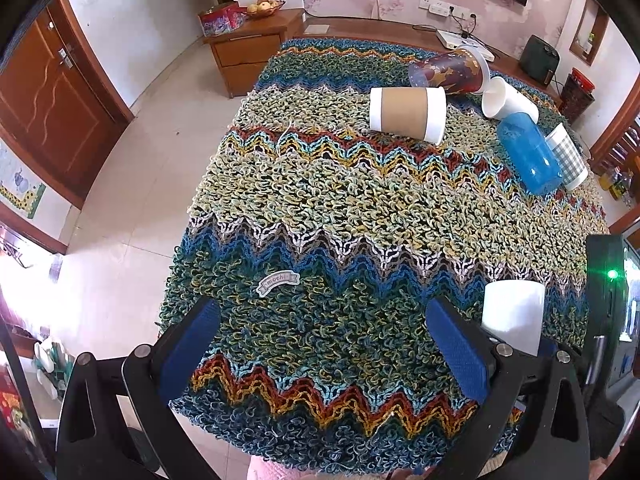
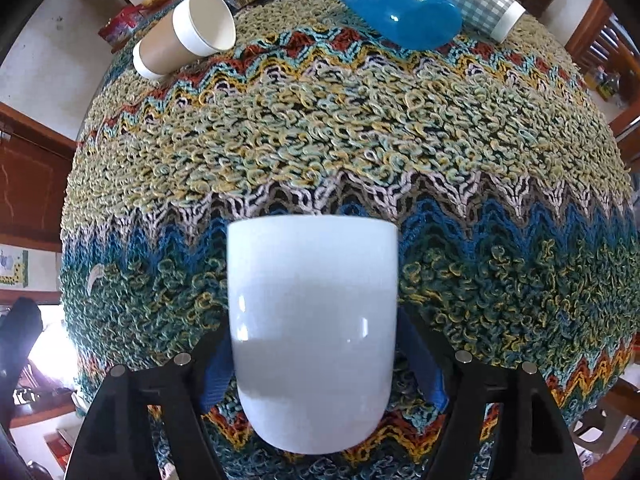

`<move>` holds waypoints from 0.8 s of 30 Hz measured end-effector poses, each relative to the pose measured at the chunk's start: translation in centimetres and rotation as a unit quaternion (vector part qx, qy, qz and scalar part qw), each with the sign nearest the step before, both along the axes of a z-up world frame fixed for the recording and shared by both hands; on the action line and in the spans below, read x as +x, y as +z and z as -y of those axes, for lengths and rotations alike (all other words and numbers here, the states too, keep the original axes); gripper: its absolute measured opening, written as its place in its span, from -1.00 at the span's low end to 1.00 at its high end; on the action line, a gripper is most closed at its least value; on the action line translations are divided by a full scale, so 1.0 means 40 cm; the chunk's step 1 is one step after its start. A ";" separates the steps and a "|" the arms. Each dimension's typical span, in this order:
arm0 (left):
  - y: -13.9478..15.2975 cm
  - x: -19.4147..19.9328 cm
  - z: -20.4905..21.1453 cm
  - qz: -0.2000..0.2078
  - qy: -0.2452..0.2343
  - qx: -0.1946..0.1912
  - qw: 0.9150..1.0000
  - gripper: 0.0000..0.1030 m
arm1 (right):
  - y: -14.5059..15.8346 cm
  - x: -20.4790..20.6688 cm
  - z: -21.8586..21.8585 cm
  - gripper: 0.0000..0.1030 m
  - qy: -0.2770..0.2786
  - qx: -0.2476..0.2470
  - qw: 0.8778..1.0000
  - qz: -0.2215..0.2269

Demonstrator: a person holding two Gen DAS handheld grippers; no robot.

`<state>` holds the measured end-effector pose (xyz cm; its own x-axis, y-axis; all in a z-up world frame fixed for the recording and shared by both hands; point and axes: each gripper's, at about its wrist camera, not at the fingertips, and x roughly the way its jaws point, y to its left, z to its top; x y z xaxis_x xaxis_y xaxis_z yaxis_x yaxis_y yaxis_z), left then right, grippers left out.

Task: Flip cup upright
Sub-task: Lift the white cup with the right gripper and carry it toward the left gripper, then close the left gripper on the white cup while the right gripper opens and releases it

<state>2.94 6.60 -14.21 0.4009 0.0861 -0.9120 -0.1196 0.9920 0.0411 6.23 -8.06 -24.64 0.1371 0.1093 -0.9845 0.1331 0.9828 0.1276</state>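
A white ceramic cup (image 2: 312, 332) is held between the blue pads of my right gripper (image 2: 316, 364), above the knitted cloth. Its flat open end points away from the camera and its rounded base points toward it. The same cup (image 1: 514, 316) shows at the right of the left wrist view, beside the right gripper's body. My left gripper (image 1: 324, 344) is open and empty over the near part of the cloth, its blue pads (image 1: 188, 344) wide apart.
A zigzag knitted cloth (image 1: 360, 200) covers the table. At the far side lie several tipped cups: a brown-sleeved paper cup (image 1: 406, 114), a dark red cup (image 1: 448, 70), a white cup (image 1: 506, 100), a blue tumbler (image 1: 528, 152), a checked cup (image 1: 568, 156). Tiled floor lies left.
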 end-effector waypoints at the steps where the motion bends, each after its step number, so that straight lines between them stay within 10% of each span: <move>1: 0.001 0.002 0.000 0.000 0.000 -0.002 1.000 0.99 | 0.001 -0.001 0.003 0.49 -0.001 0.003 1.000 -0.002; 24: 0.016 0.025 0.062 -0.025 -0.051 -0.045 0.997 0.99 | 0.116 -0.082 0.147 0.50 0.007 0.081 0.997 0.017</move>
